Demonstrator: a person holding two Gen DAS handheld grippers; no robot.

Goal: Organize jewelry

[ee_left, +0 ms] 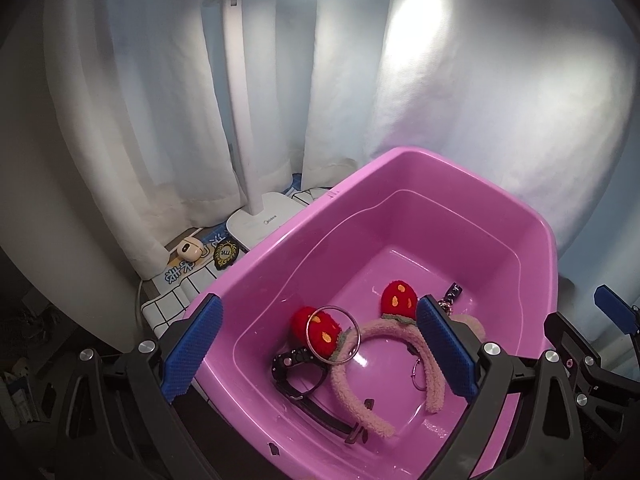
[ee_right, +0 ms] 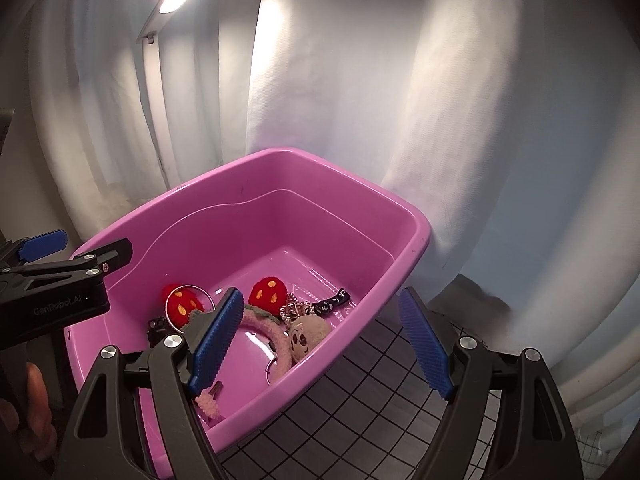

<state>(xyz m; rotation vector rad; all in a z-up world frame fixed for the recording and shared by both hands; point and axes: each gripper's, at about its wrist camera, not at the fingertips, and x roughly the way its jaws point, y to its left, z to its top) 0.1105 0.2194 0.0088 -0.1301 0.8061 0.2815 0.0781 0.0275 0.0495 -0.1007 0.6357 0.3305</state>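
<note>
Left wrist view: left gripper [ee_left: 320, 350] spread wide, empty, over 1 pink tub [ee_left: 460, 172] holding 1 fuzzy headband [ee_left: 360, 384] with 2 red strawberries [ee_left: 398, 299], 1 ring [ee_left: 332, 334], 1 black watch [ee_left: 296, 364]

Right wrist view: right gripper [ee_right: 320, 340] wide, empty; 1 plush charm [ee_right: 308, 334] inside the tub
</note>
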